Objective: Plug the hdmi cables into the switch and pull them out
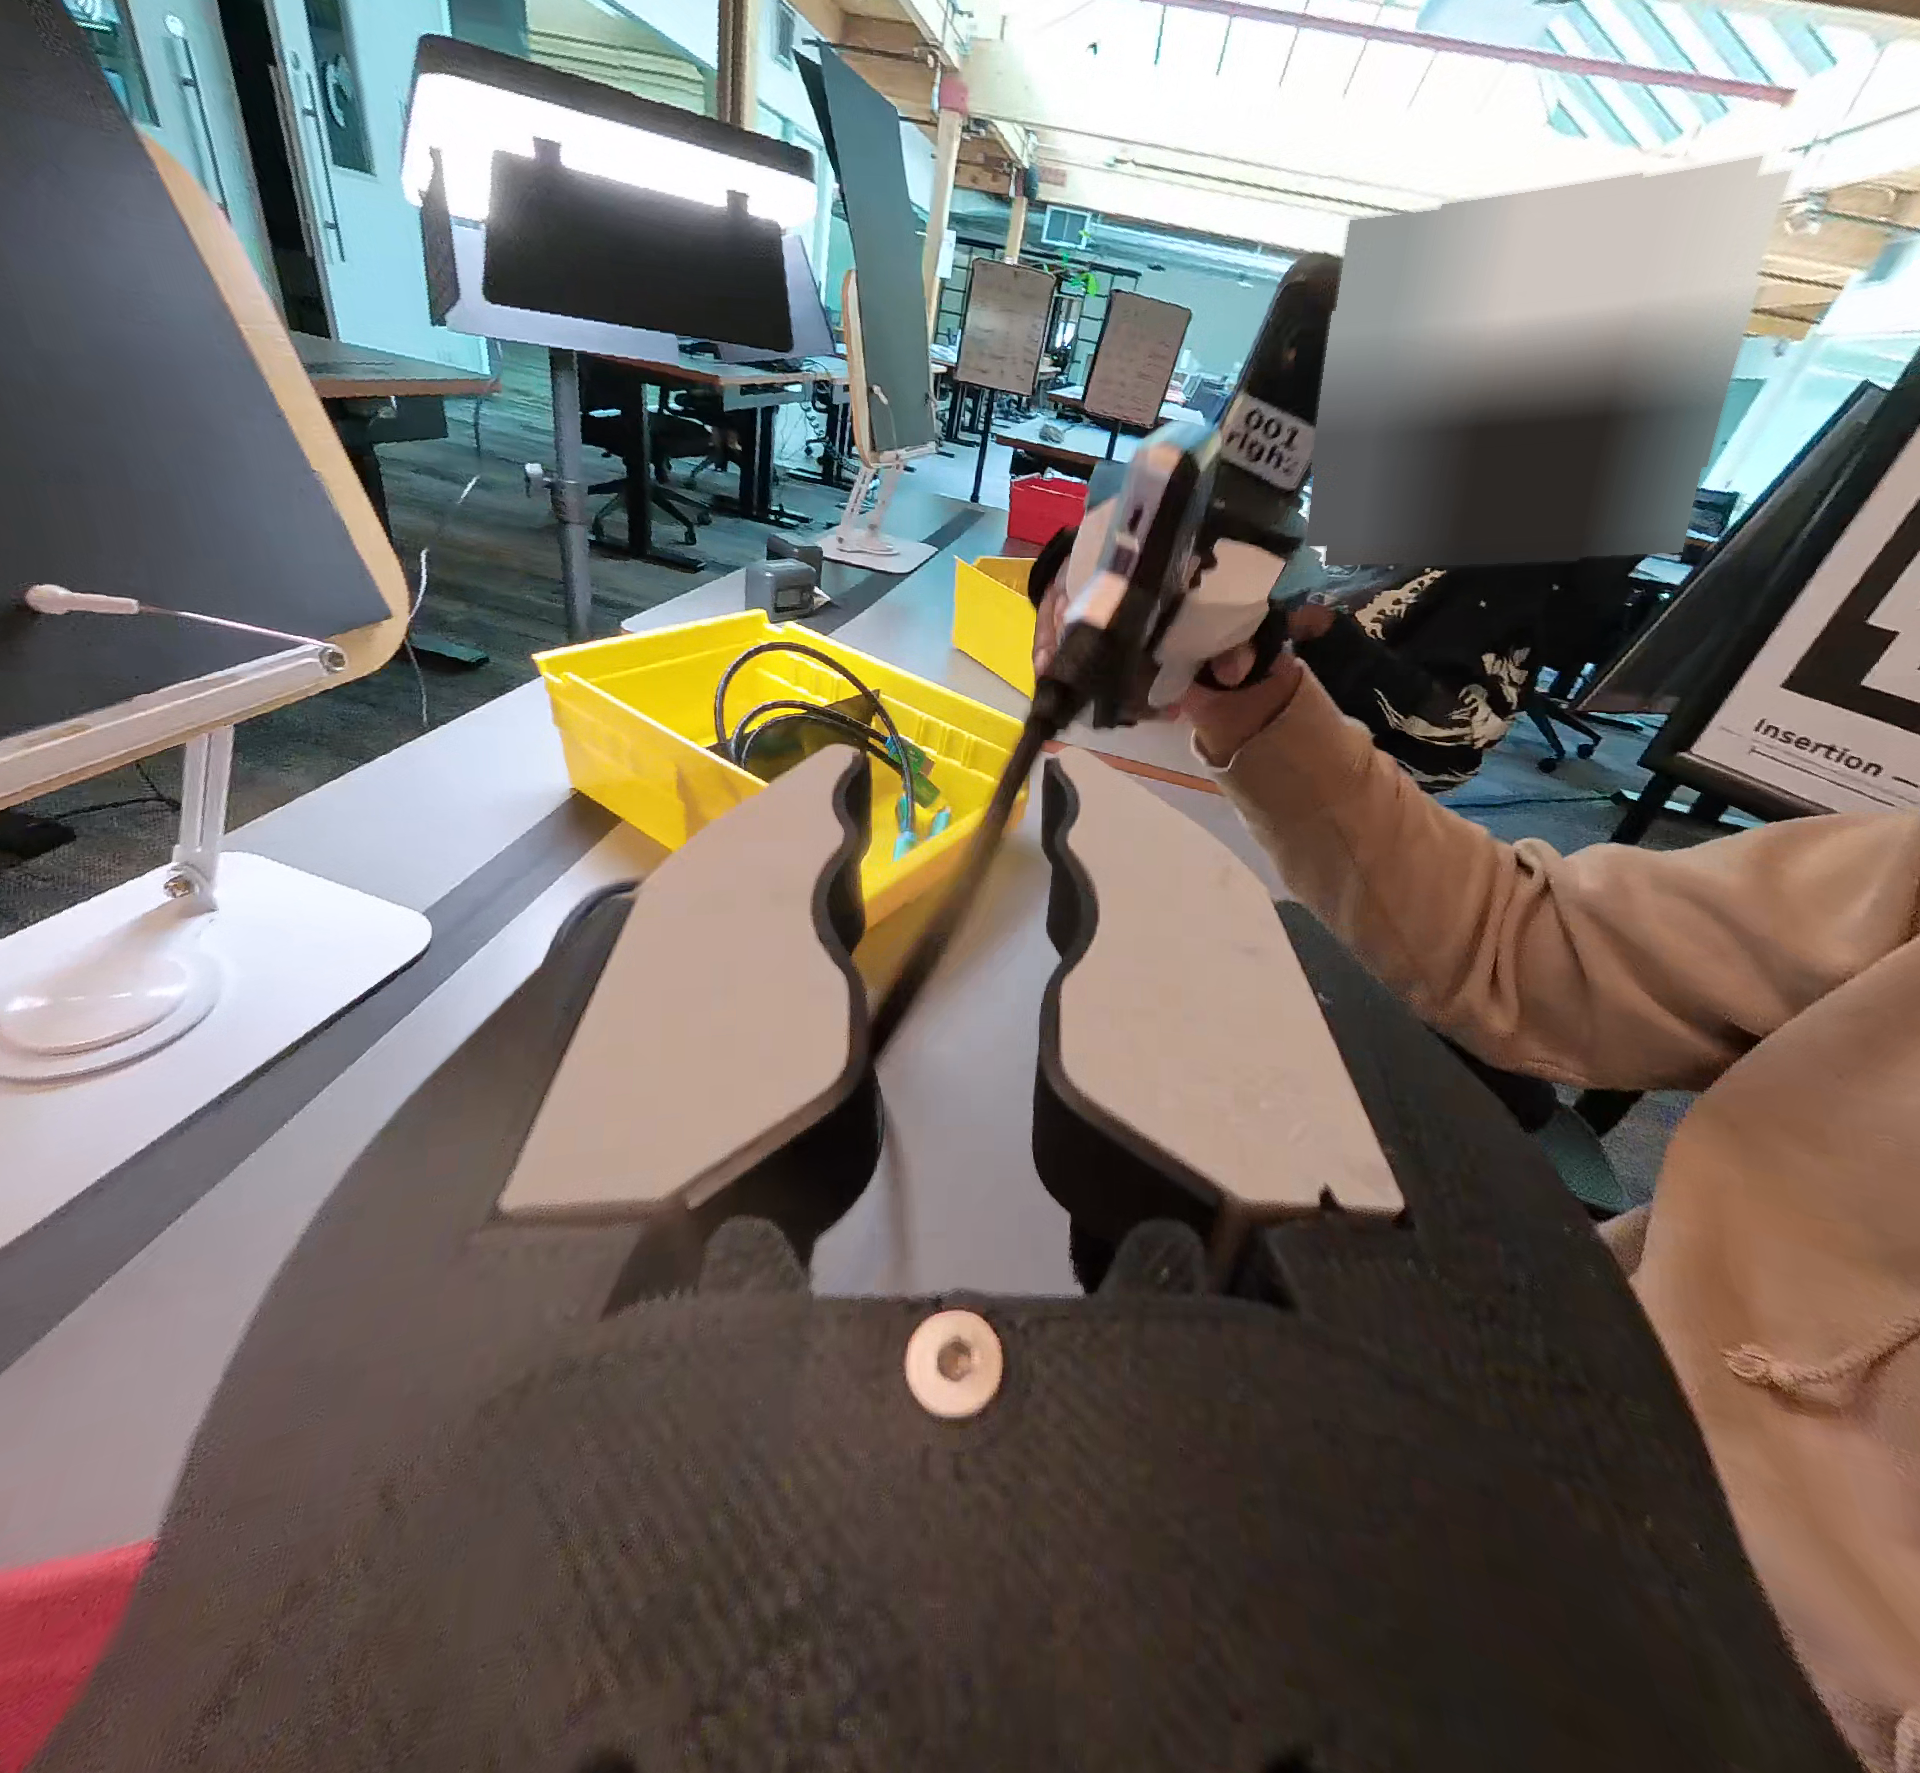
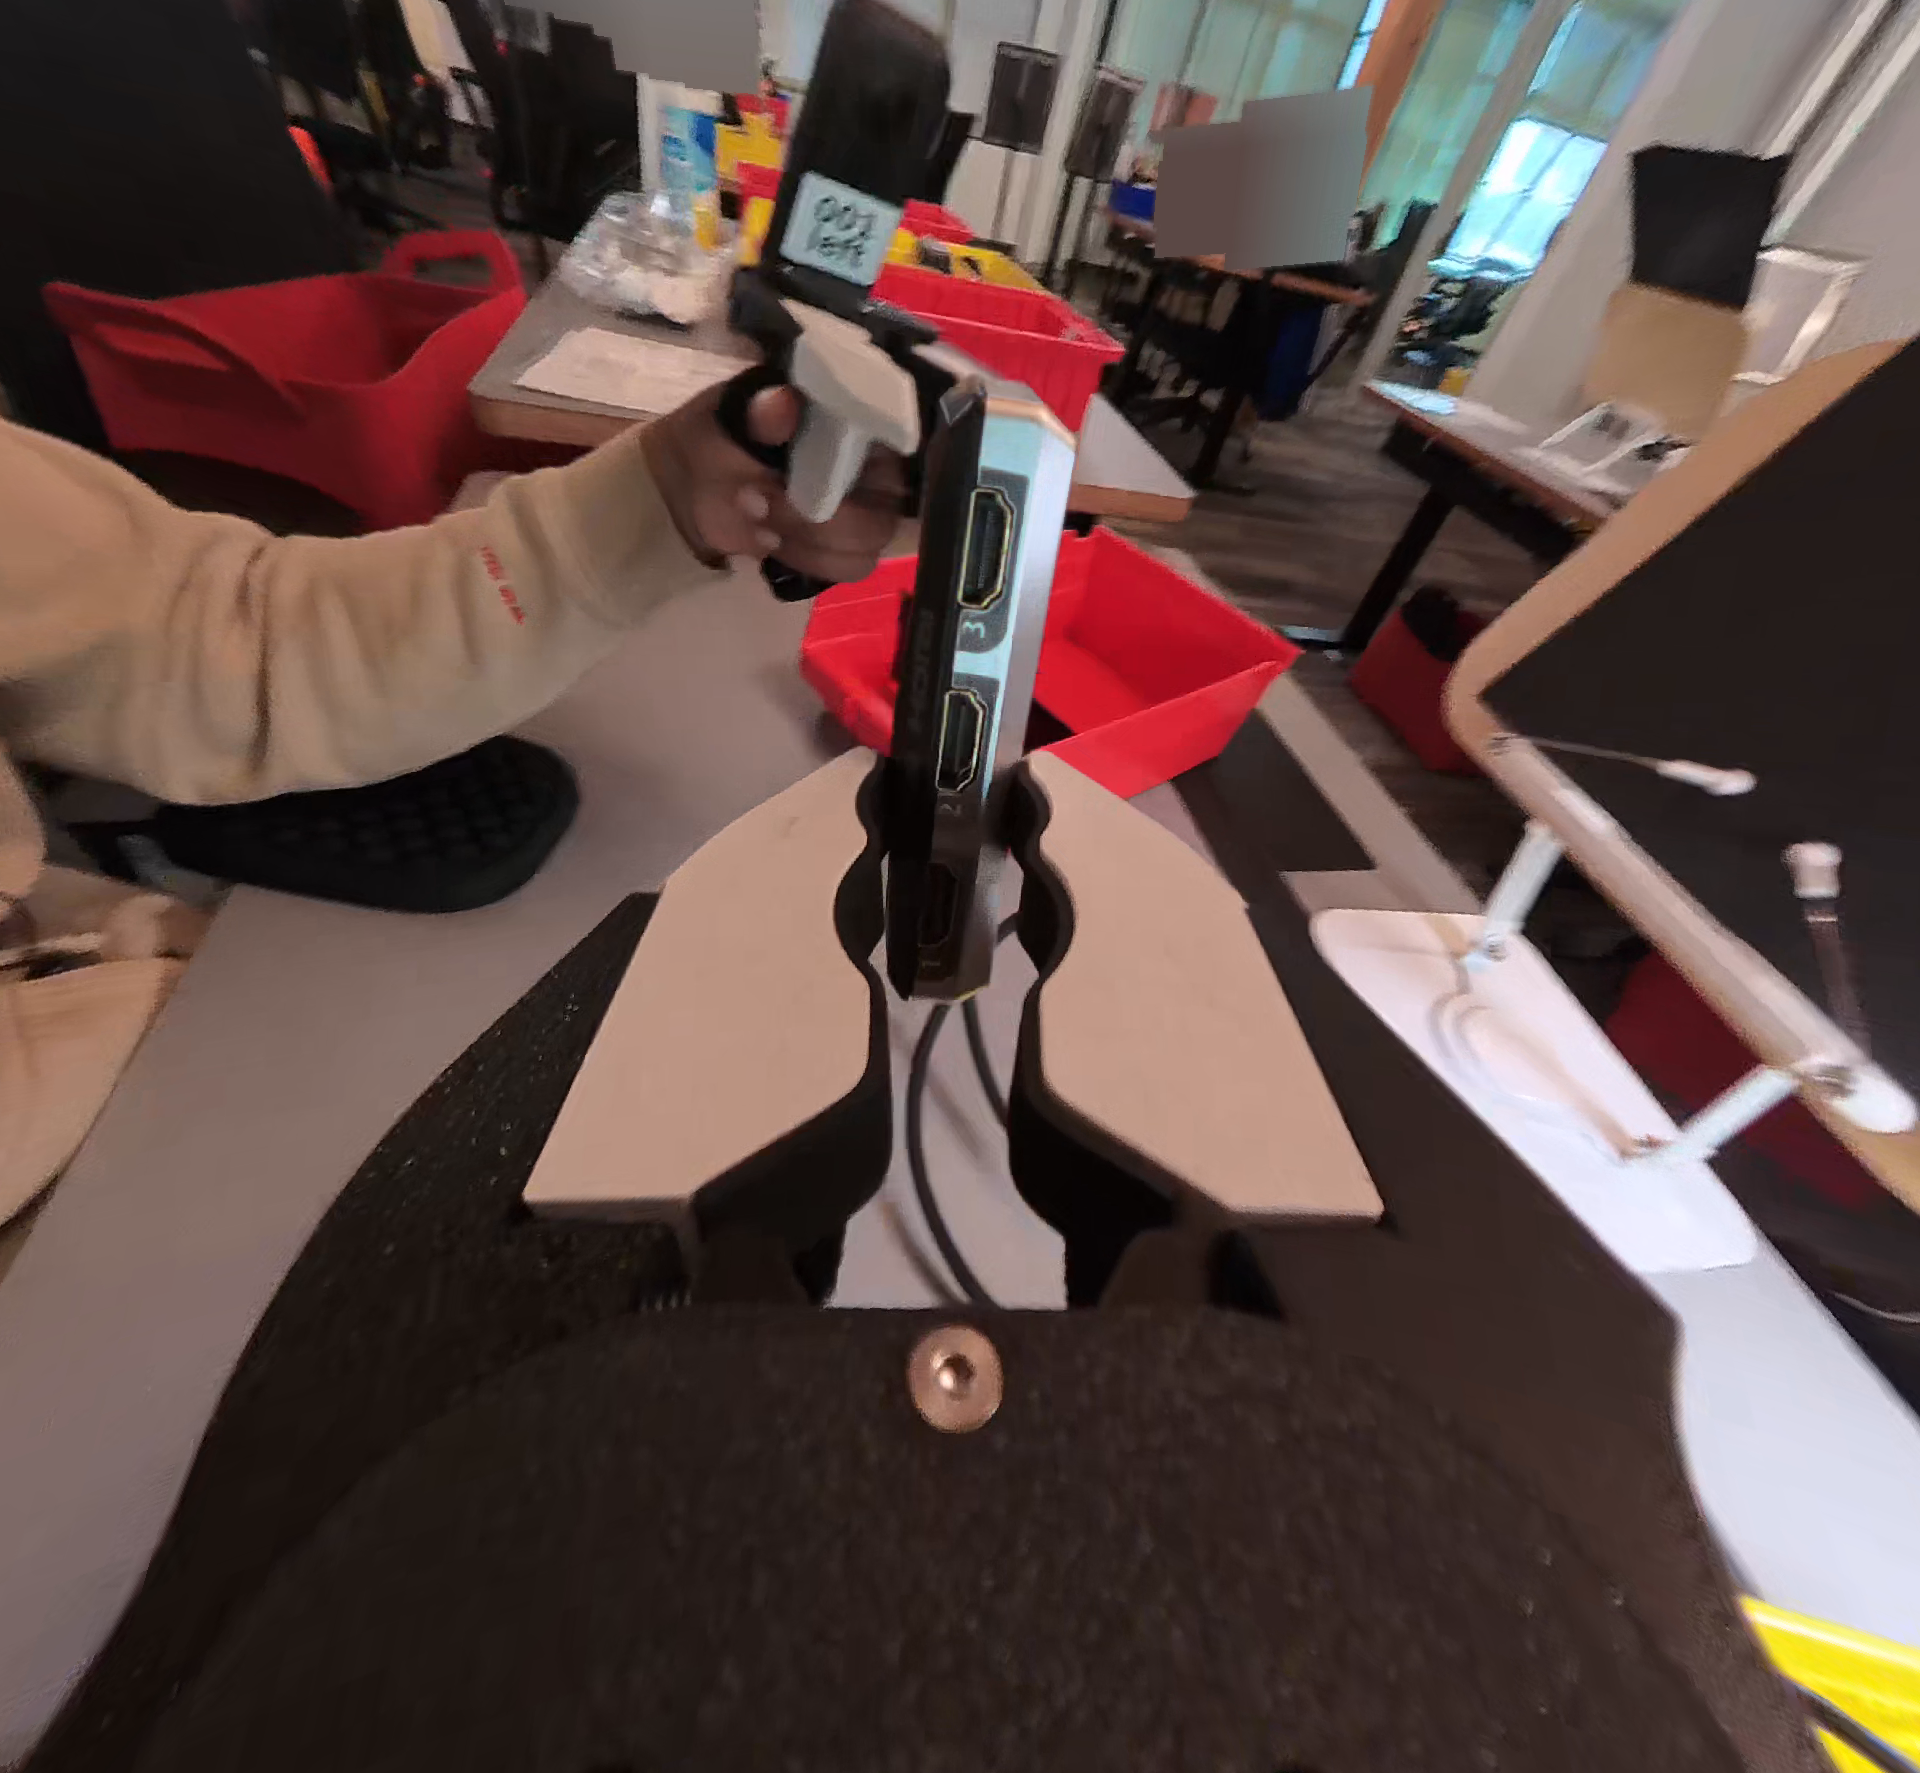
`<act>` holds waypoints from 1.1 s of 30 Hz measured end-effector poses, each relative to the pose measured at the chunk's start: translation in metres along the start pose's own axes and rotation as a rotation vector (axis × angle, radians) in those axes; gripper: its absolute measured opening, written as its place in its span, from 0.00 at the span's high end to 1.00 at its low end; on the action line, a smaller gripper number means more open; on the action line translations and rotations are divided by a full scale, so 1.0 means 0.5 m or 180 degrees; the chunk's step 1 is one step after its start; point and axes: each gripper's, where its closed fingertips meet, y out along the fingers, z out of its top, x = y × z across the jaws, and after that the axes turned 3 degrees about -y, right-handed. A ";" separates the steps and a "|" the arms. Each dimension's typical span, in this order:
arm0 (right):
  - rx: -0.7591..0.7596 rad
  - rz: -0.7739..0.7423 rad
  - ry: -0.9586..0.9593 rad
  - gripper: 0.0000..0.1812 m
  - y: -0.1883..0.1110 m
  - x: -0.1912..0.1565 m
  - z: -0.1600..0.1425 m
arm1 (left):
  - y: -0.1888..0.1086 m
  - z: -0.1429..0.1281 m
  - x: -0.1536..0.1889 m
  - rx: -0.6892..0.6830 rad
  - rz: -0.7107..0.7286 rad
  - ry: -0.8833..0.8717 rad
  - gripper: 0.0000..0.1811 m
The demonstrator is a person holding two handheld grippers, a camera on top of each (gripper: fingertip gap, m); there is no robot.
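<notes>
Grey table (image 1: pixel 343 824) bearing yellow bin (image 1: pixel 665 736), white stand base (image 1: pixel 260 944).

HDMI switch (image 2: pixel 951 684): slim black/silver box, held upright on its narrow end, well above table. Three gold-rimmed ports stacked along edge facing right wrist cam; top two empty, lowest partly hidden. HDMI cable (image 1: pixel 997 809): thin, black, blurred, hanging from switch's lower end in left wrist view; in right wrist view two strands trail down below switch.
</notes>
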 end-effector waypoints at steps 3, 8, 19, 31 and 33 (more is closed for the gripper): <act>-0.0096 -0.0359 -0.0207 0.88 -0.014 0.055 0.042 | 0.002 -0.004 -0.006 -0.0019 0.0026 -0.0026 0.82; -0.0073 -0.1038 -0.0557 0.88 -0.056 0.164 0.146 | 0.017 -0.021 -0.007 -0.0167 0.0105 0.0072 0.82; 0.0227 -0.2082 -0.1241 0.88 -0.226 0.332 0.368 | 0.035 -0.038 -0.012 -0.0236 0.0096 0.0031 0.83; -0.0169 -0.2674 -0.1538 0.88 -0.306 0.455 0.396 | 0.045 -0.066 -0.034 -0.0381 0.0147 -0.0008 0.83; -0.0029 -0.2752 -0.1518 0.88 -0.327 0.454 0.412 | 0.044 -0.069 -0.039 -0.0383 0.0152 -0.0029 0.83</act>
